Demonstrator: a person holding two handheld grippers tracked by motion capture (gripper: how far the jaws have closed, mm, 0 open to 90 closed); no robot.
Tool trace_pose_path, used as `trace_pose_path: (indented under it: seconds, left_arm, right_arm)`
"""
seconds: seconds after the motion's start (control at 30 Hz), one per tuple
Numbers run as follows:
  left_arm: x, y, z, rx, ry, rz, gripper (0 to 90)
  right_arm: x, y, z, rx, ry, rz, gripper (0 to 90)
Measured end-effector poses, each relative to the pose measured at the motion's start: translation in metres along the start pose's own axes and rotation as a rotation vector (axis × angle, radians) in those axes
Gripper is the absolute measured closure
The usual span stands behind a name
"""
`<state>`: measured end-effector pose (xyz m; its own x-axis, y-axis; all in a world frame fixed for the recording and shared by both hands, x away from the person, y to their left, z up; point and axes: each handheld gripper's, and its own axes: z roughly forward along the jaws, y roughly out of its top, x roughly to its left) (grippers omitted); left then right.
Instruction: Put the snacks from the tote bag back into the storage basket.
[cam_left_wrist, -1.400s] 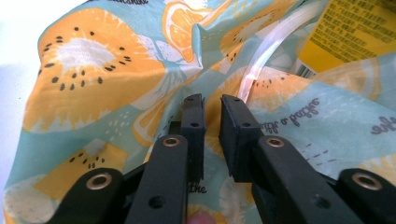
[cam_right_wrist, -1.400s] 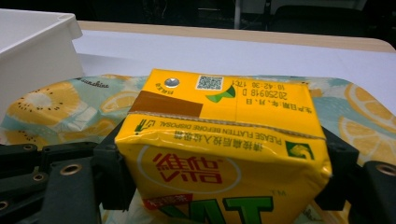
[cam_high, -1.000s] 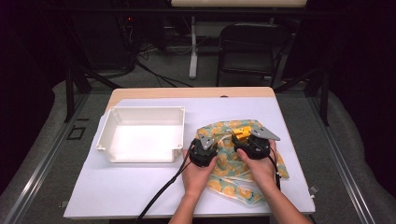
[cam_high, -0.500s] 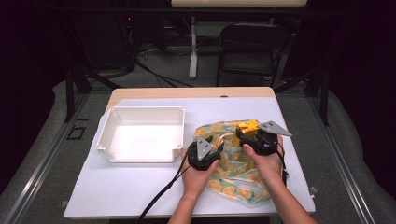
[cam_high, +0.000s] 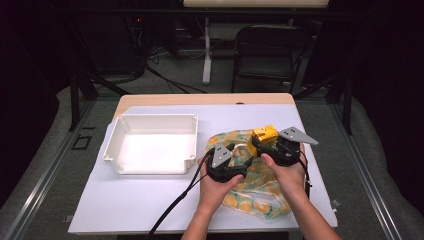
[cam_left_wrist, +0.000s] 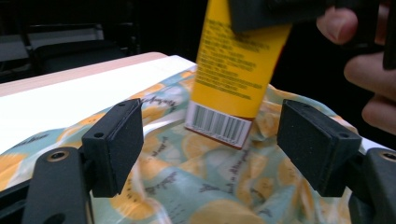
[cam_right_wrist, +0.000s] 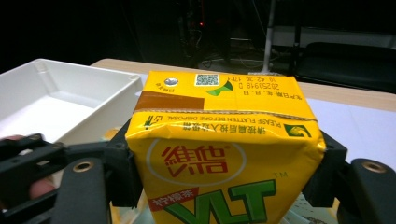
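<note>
High view: two hands work over a lemon-print cloth bag (cam_high: 252, 187) on the white counter (cam_high: 140, 200), beside a white tray (cam_high: 150, 142). The right tongs (cam_high: 257, 145) carry a yellow drink carton (cam_high: 264, 134) just above the bag; the left tongs (cam_high: 239, 161) sit at the bag's near side.

Left gripper view: the left tongs (cam_left_wrist: 219, 140) stand wide apart, gripping nothing, with the fabric spread beneath and the carton's barcoded end (cam_left_wrist: 217, 123) hanging over it.

Right gripper view: the right tongs (cam_right_wrist: 224, 163) are closed against the carton's two sides, with the tray's wall beyond. Likely risks: the smooth carton could slip from this side grip, or hard squeezing could buckle it.
</note>
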<state>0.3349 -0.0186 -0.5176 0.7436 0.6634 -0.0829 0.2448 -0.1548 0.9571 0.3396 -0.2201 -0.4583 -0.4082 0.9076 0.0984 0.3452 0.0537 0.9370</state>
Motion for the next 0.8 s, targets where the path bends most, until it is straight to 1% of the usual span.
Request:
trace_pose_path:
  seconds: [0.07,0.13,0.17,0.2,0.23,0.27,0.37,0.4,0.43,0.47,0.5,0.57,0.6,0.63,0.73,0.77,0.8]
  left_arm:
    - [-0.002,0.0,0.001,-0.007,-0.019,0.004,22.9]
    - [-0.003,0.001,0.0,0.0,-0.016,0.009,21.9]
    - [-0.003,0.001,0.0,-0.01,-0.02,0.007,21.3]
    - [-0.004,0.002,0.0,-0.01,0.002,0.007,21.0]
    - [-0.003,0.003,-0.001,-0.006,-0.02,0.003,20.6]
    - [-0.004,0.003,-0.001,-0.017,-0.018,0.001,20.4]
    - [-0.004,0.004,-0.004,-0.02,-0.038,-0.001,20.5]
    - [-0.004,0.004,-0.004,-0.026,-0.044,0.001,22.2]
    - [-0.004,0.005,-0.004,-0.024,-0.043,0.005,23.0]
    - [-0.004,0.005,-0.004,-0.033,-0.033,0.005,23.2]
    - [-0.004,0.005,-0.004,-0.029,-0.041,0.005,23.4]
    - [-0.004,0.005,-0.005,-0.031,-0.035,0.0,23.4]
    - [-0.003,0.006,-0.005,-0.024,-0.041,0.0,23.4]
    - [-0.003,0.006,-0.005,-0.03,-0.044,-0.001,23.7]
    - [-0.004,0.006,-0.005,-0.032,-0.044,-0.007,26.0]
    - [-0.004,0.006,-0.005,-0.033,-0.038,-0.006,26.5]
    - [-0.003,0.006,-0.006,-0.03,-0.041,-0.004,27.3]
  right_arm:
    - [0.004,0.002,-0.003,0.001,0.01,-0.004,30.1]
    - [0.008,0.004,-0.004,-0.009,0.02,-0.007,30.1]
    - [0.01,0.005,-0.006,-0.008,0.024,-0.011,30.1]
    - [0.012,0.005,-0.007,-0.004,0.031,-0.017,30.1]
    - [0.014,0.006,-0.008,-0.004,0.039,-0.017,30.1]
    - [0.016,0.006,-0.009,-0.001,0.049,-0.017,30.1]
    - [0.022,0.007,-0.01,0.005,0.067,-0.021,30.1]
    - [0.025,0.008,-0.01,0.006,0.073,-0.021,30.1]
    - [0.026,0.007,-0.01,0.009,0.075,-0.025,30.1]
    - [0.027,0.007,-0.01,0.01,0.083,-0.028,30.0]
    - [0.029,0.007,-0.01,0.015,0.088,-0.028,30.1]
    - [0.032,0.006,-0.009,0.023,0.098,-0.033,30.0]
    - [0.034,0.005,-0.009,0.027,0.1,-0.036,30.0]
    - [0.035,0.005,-0.009,0.029,0.106,-0.036,30.0]
    - [0.039,0.003,-0.008,0.036,0.119,-0.043,30.0]
    - [0.04,0.003,-0.008,0.033,0.125,-0.041,30.0]
    - [0.042,0.002,-0.008,0.036,0.128,-0.044,30.0]
